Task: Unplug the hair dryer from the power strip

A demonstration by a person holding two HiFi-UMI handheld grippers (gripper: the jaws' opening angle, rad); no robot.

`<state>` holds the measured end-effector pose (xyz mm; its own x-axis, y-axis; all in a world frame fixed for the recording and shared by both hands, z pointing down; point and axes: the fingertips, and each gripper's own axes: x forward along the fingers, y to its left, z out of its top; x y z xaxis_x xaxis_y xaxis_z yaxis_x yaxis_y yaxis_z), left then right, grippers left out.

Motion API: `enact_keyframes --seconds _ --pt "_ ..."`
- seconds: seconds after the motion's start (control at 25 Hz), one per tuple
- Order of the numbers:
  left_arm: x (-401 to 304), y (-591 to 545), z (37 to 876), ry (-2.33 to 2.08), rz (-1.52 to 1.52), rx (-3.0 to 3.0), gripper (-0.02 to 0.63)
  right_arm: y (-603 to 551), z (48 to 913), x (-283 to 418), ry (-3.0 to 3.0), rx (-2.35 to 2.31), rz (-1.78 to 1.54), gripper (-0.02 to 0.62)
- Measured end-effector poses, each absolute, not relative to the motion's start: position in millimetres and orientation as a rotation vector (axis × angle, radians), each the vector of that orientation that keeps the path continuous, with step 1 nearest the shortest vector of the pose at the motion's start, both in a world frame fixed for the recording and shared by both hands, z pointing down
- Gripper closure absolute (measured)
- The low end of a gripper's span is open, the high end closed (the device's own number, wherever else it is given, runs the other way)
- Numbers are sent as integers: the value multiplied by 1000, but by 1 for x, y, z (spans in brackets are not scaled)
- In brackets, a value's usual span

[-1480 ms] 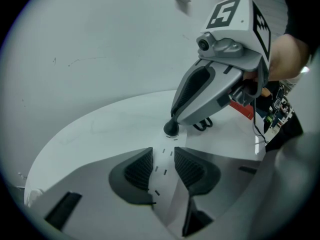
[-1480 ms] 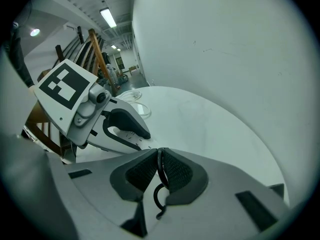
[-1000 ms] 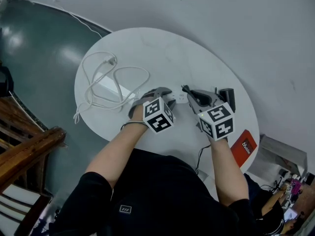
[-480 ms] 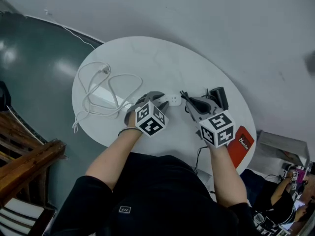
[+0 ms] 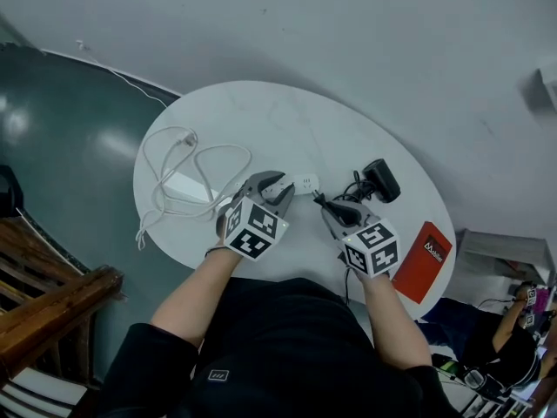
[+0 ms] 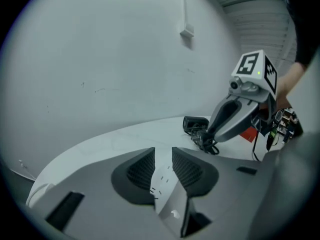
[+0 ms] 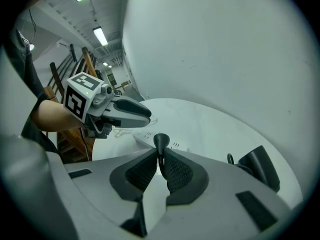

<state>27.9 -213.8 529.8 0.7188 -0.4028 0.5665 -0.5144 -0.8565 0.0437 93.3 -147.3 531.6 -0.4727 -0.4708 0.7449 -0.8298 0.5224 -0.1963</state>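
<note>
Hair dryer point(image 5: 380, 179) sits black at the far right of the round white table point(image 5: 287, 116), its cord point(image 5: 355, 186) bunched just beside it.

Head view: power strip point(image 5: 300, 184) is mid-table. Left gripper point(image 5: 273, 190) is over its left end, and right gripper point(image 5: 321, 202) is just off the other end, toward the dryer. White cable point(image 5: 187, 159) is looped at the left, red booklet point(image 5: 423, 252) at the right rim.

Left gripper view: jaws have just been closing and the strip is between them. Pads look seated on both long edges, so I read it as clamped. The socket face that shows has slots only, nothing plugged in. The right gripper's tip hangs over by the dryer with dark cord under it, well apart from the strip.

Right gripper view: jaws are narrow, pinched on the thin black neck of the plug point(image 7: 161, 142), whose flared end sticks up above the pads (prongs not visible, can't tell which way they face). The strip shows behind it, not touching as far as I can tell.

Read: plug looks out, so the pull is about done. To finish clean:
- Hold the strip firm so it doesn't trail.
- Carry the plug clear toward the dryer, watching that slack cord doesn't snag or tug the dryer.
- Set it on bare table, then release.
- The grip on the neck is thin, so no jerks.
</note>
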Motion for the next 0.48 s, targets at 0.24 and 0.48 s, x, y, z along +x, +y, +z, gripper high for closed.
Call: enact_keyframes --seconds 0.24,0.48 --pt "24 -211 499 -776 650 2695 500 -139 549 89 -2127 1061 794 534" --pt "28 -196 483 -815 612 2675 505 -140 560 83 -2152 1049 783 535"
